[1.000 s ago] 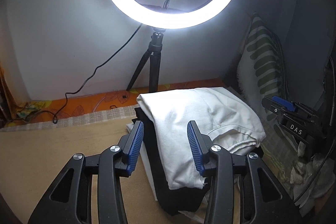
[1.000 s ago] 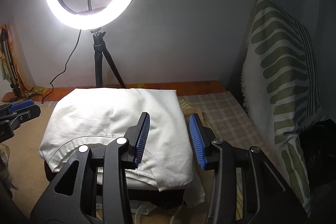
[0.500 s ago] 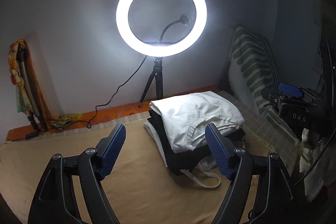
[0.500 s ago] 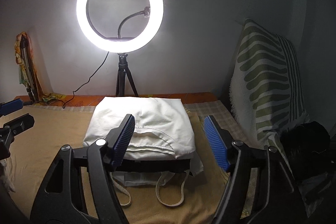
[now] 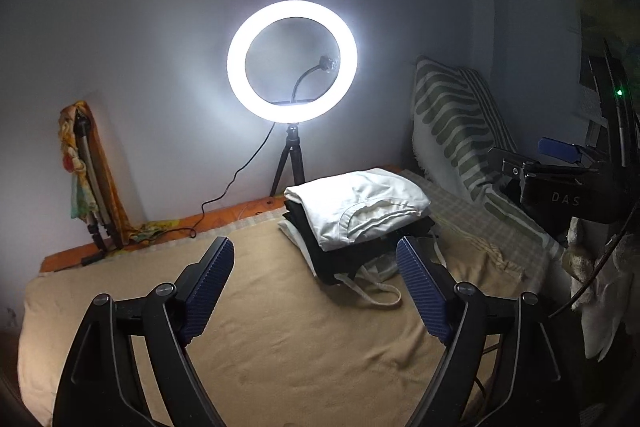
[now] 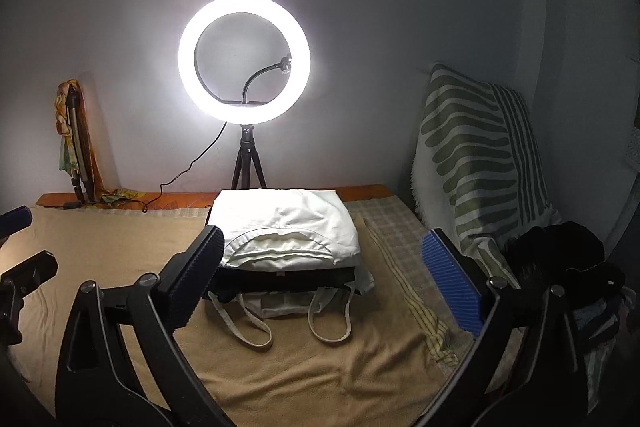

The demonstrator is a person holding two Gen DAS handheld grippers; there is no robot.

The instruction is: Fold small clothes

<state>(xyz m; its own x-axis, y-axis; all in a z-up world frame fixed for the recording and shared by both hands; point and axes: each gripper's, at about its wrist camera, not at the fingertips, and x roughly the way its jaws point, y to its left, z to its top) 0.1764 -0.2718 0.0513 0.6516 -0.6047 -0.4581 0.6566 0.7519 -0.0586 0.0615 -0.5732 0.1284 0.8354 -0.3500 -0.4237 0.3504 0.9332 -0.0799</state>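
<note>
- Left wrist view: my left gripper (image 5: 316, 269) has pulled back from the folded pile (image 5: 356, 215). A second ago the white top garment (image 5: 360, 201) filled the lower centre of the frame between my jaws; now it sits small at centre, clear of both pads.
- The jaws were near together a second ago; they now stand wide apart and are opening further, with only the tan bed cover (image 5: 280, 339) between them.
- My right gripper (image 5: 560, 183) shows at the right edge of the frame, also off the pile.
- Right wrist view: my right gripper (image 6: 320, 267) has likewise backed away. The pile (image 6: 288, 239) lies at centre beyond the pads, with the white garment uppermost, a dark layer beneath it and white straps (image 6: 256, 327) trailing toward the lower frame.
- These jaws too were narrow a second ago; they are now spread wide and widening, holding nothing.
- Judgement: the white garment appears released onto the stack, folded and square. This piece looks finished.
- The dark heap (image 6: 560, 259) at the right edge, below the striped cushion (image 6: 476, 155), may be the next item; I cannot tell.
</note>
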